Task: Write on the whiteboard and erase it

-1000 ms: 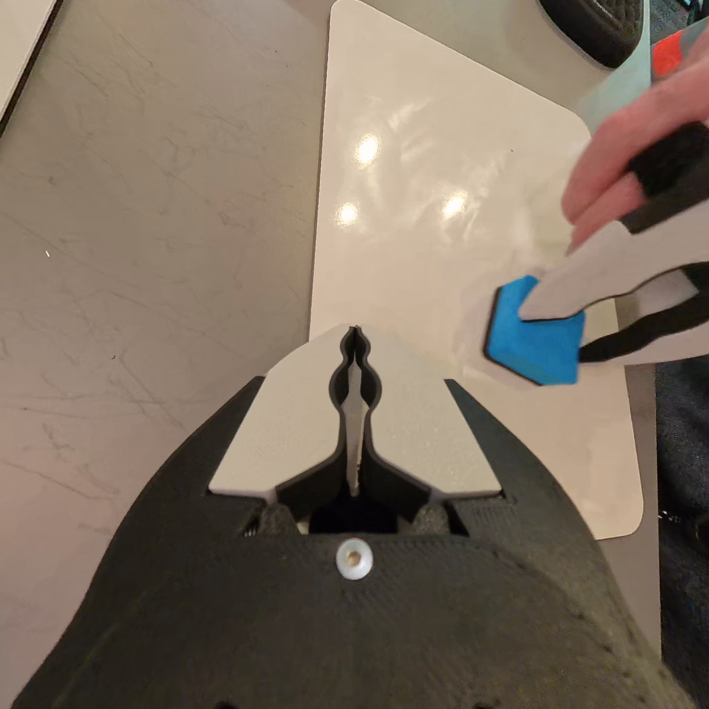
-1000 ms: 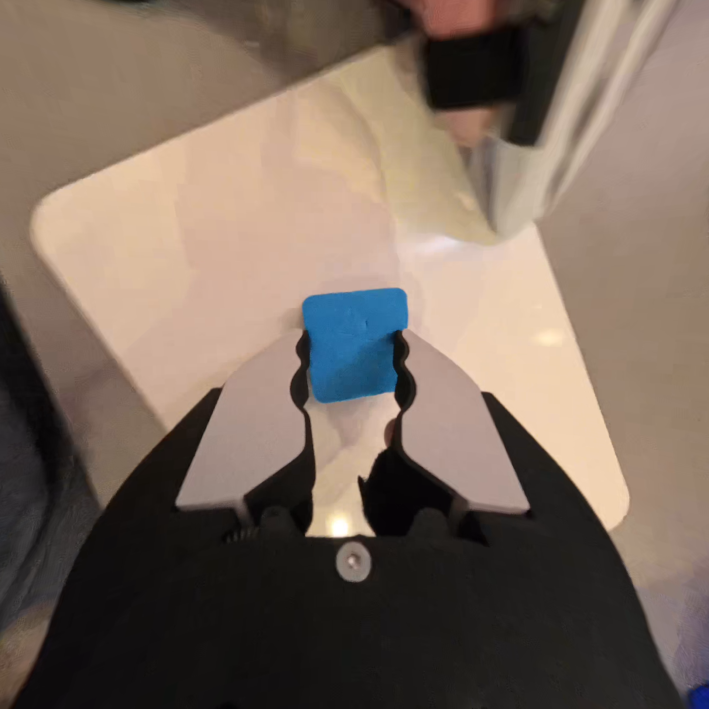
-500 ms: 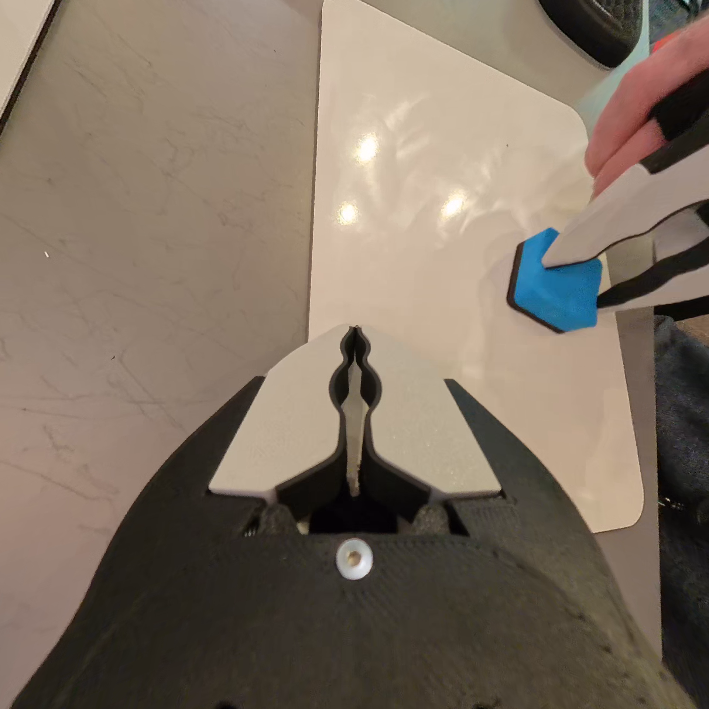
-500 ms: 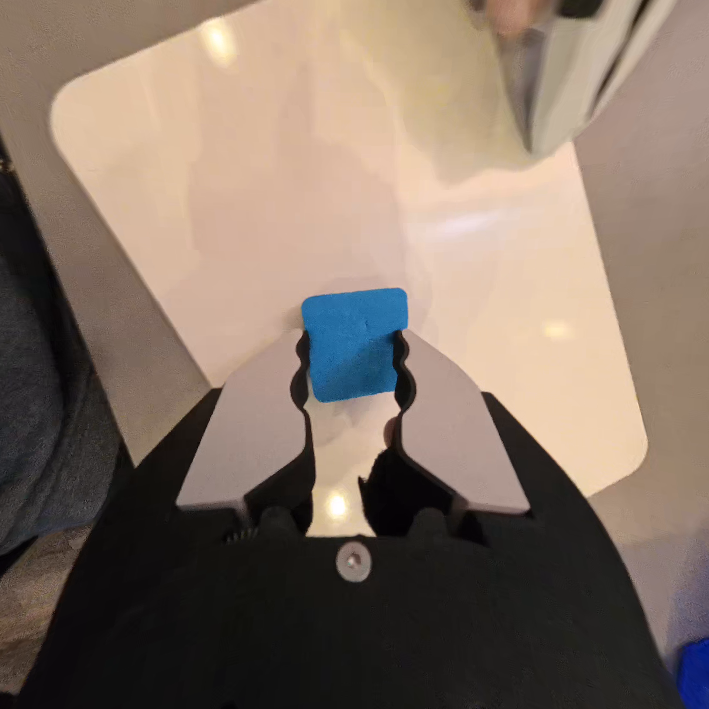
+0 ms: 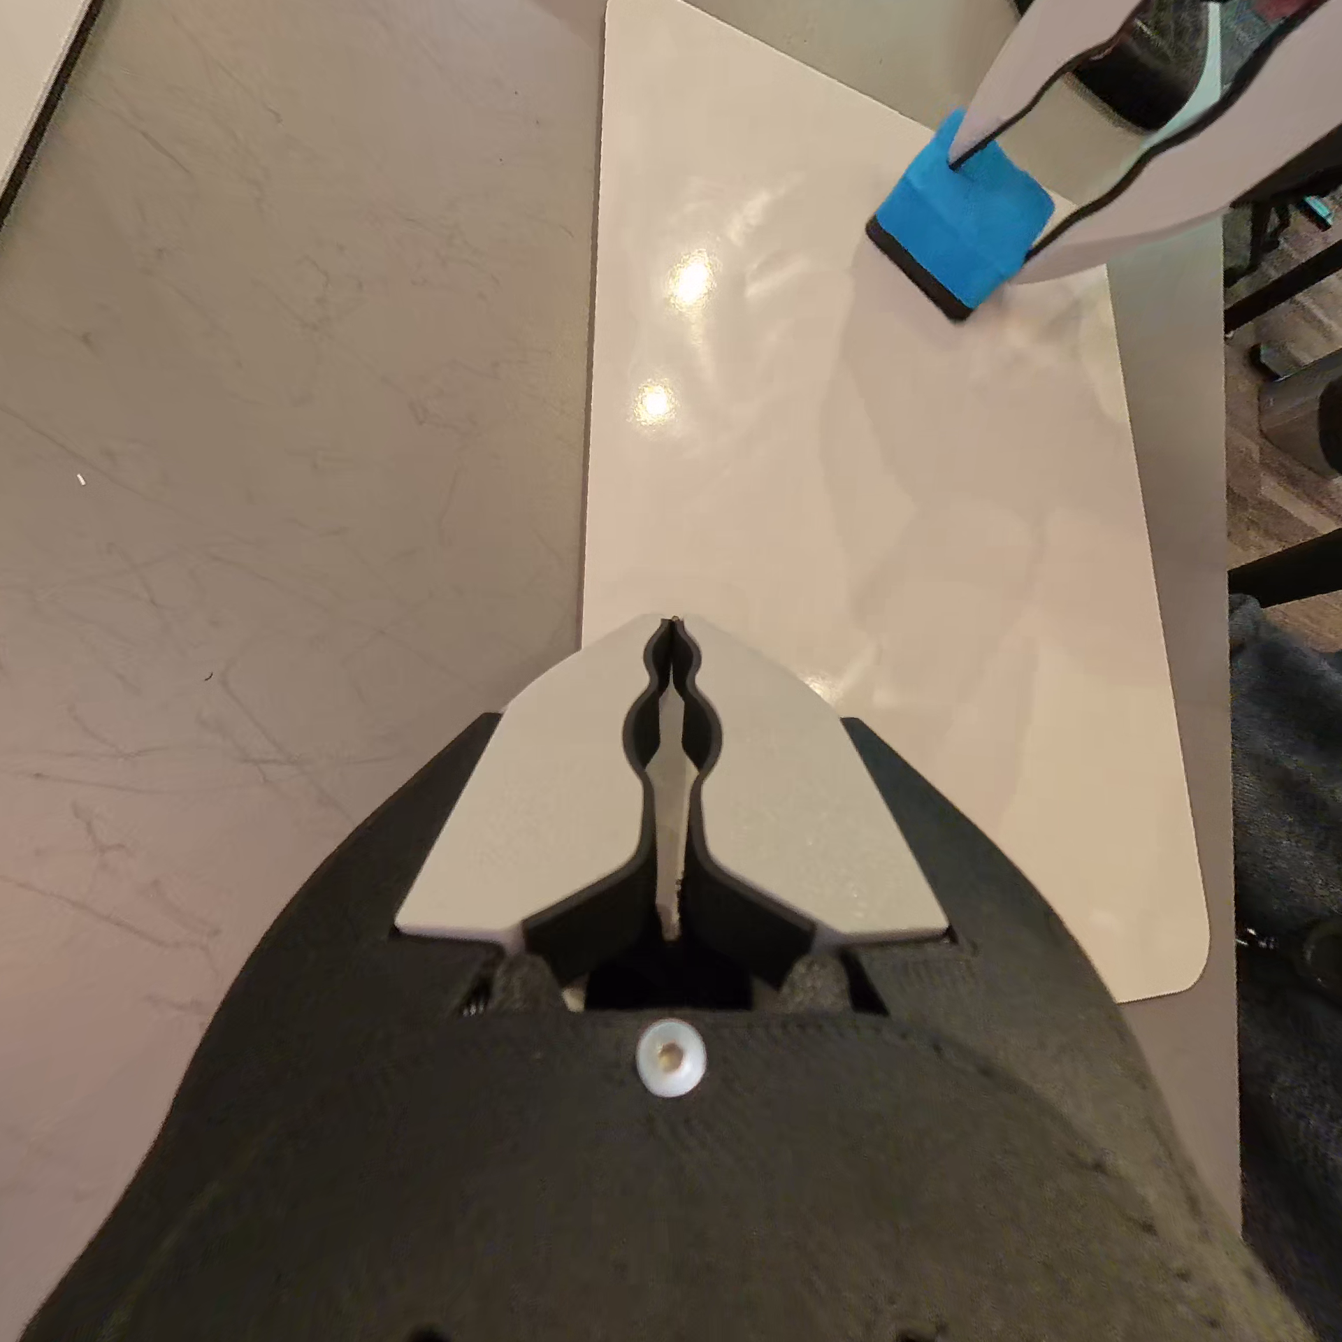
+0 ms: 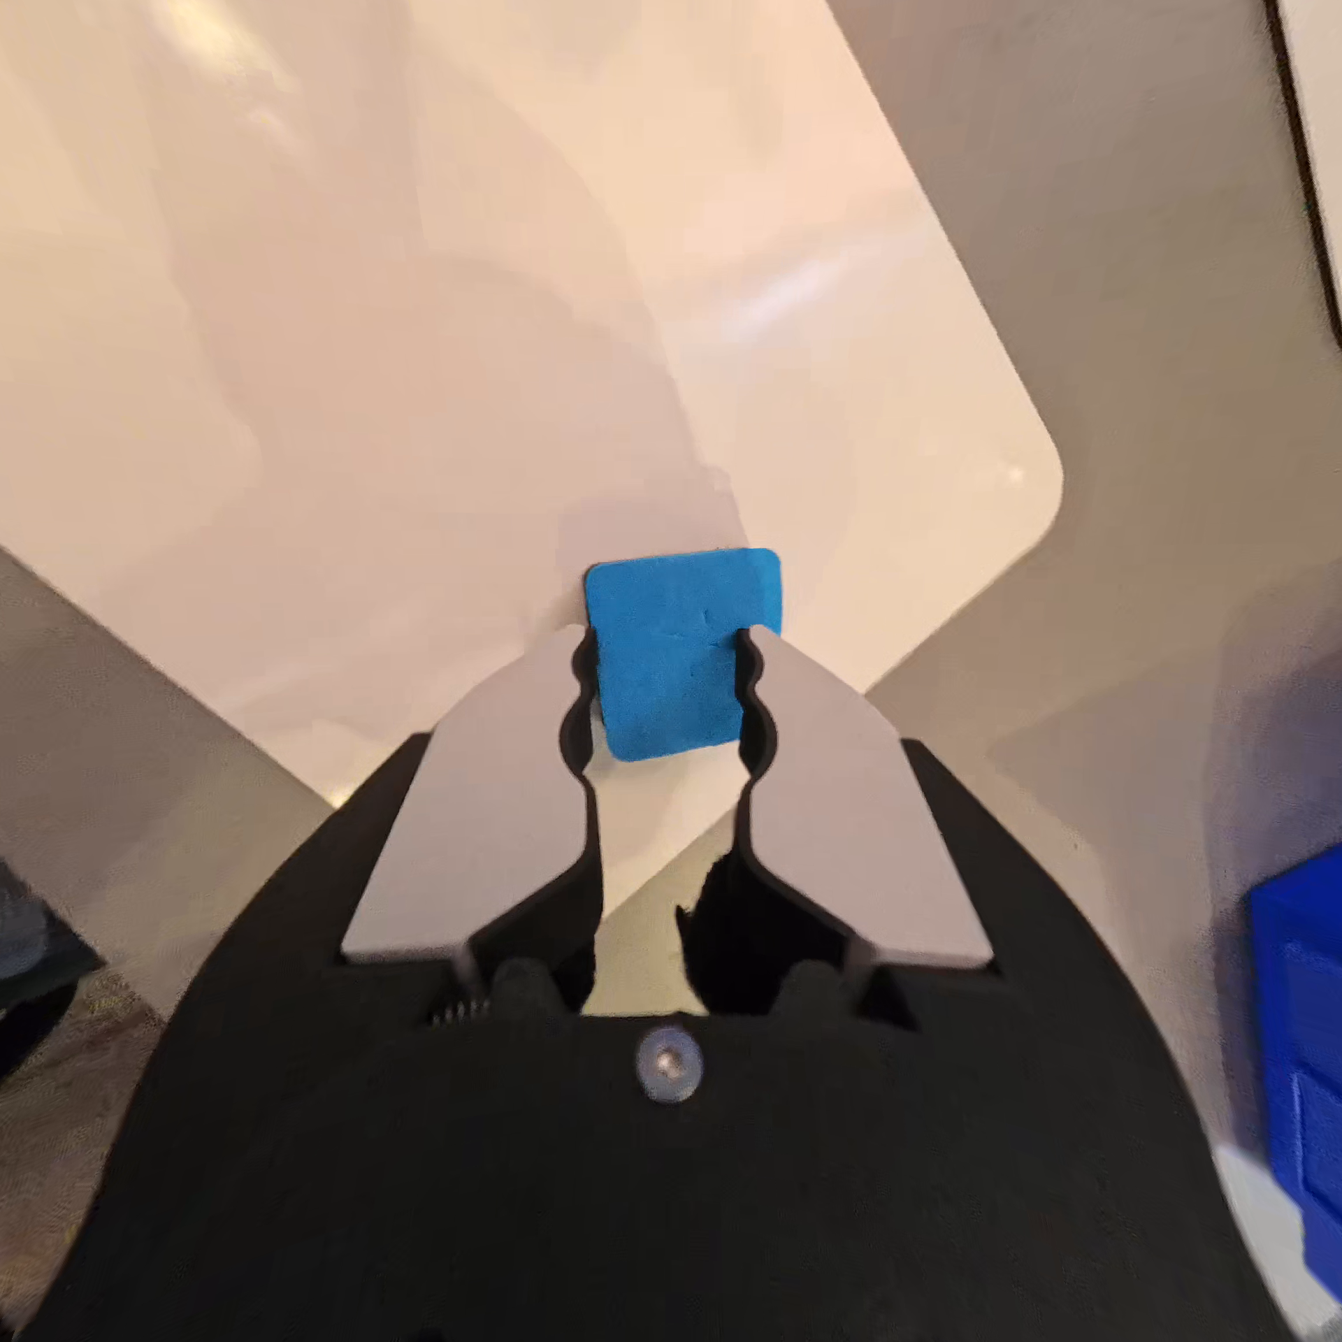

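Right tool [image 6: 668, 639] is clamped on the blue eraser [image 6: 679, 653] by its side edges, felt face on the whiteboard [image 5: 835, 508] near a far corner. Judged light, soft foam — squeeze gently. Left tool [image 5: 672, 623] is closed and empty, low over the board's near edge on the counter [image 5: 290, 436].

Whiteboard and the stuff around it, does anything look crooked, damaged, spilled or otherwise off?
Nothing stands out. The whiteboard lies flat on the table, unmarked apart from glare. The right gripper clamps the blue eraser squarely; the left gripper is shut.
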A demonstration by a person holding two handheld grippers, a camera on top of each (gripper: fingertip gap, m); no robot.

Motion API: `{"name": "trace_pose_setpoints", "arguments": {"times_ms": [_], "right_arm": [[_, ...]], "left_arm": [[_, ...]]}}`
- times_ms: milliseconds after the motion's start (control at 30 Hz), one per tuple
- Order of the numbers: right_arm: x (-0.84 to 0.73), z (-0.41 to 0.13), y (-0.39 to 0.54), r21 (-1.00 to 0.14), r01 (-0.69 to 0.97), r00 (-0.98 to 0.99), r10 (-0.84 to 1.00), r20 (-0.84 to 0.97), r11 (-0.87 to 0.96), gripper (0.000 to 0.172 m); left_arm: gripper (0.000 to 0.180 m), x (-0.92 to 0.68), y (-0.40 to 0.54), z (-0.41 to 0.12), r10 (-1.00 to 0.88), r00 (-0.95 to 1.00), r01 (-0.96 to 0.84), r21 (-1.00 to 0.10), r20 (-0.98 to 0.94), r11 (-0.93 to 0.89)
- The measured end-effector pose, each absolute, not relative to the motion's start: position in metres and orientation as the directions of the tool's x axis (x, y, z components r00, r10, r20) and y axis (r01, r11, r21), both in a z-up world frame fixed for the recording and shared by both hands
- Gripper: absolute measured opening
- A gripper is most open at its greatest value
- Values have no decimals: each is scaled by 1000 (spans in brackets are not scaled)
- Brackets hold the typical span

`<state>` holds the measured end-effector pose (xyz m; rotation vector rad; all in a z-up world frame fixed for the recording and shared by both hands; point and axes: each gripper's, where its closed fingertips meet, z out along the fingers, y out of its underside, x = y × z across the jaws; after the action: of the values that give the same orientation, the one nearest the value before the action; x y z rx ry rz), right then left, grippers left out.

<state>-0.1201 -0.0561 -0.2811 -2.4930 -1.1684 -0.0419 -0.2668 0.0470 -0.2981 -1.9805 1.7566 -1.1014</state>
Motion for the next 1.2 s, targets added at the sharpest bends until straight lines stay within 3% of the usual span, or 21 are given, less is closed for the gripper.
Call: {"name": "trace_pose_setpoints", "arguments": {"times_ms": [33, 67, 233, 400, 467, 600, 733, 900, 1033, 1200], "right_arm": [[-126, -278, -56, -351, 744, 647, 745, 166, -568, 40], [-128, -275, -56, -374, 722, 665, 734, 139, -583, 50], [-116, -269, -59, -354, 736, 654, 741, 154, -577, 66], [-118, -281, -53, -309, 757, 637, 755, 155, -575, 64], [-118, -290, -52, -294, 773, 621, 767, 164, -563, 53], [-115, -278, -44, -381, 727, 661, 733, 162, -571, 52], [-59, -224, -13, -512, 569, 813, 532, 235, -643, 51], [83, -153, 31, -632, 269, 952, 100, 290, -727, 51], [189, -154, 59, -602, 104, 948, -105, 301, -792, 51], [266, -204, 88, -490, -44, 937, -206, 281, -871, 52]], "left_arm": [[1, -267, 47, -298, -932, -26, -727, -647, 360, -229], [1, -267, 47, -298, -931, -27, -727, -646, 364, -231], [1, -267, 45, -298, -929, -38, -730, -645, 369, -226], [1, -267, 44, -298, -926, -41, -732, -642, 375, -228], [1, -267, 44, -298, -926, -42, -732, -642, 376, -228], [1, -268, 44, -298, -924, -45, -732, -642, 380, -228], [1, -267, 43, -298, -919, -50, -733, -639, 392, -233], [1, -267, 42, -298, -914, -54, -734, -636, 402, -237], [1, -268, 41, -298, -908, -60, -737, -632, 415, -241], [1, -268, 41, -298, -897, -62, -739, -625, 437, -253]]}}
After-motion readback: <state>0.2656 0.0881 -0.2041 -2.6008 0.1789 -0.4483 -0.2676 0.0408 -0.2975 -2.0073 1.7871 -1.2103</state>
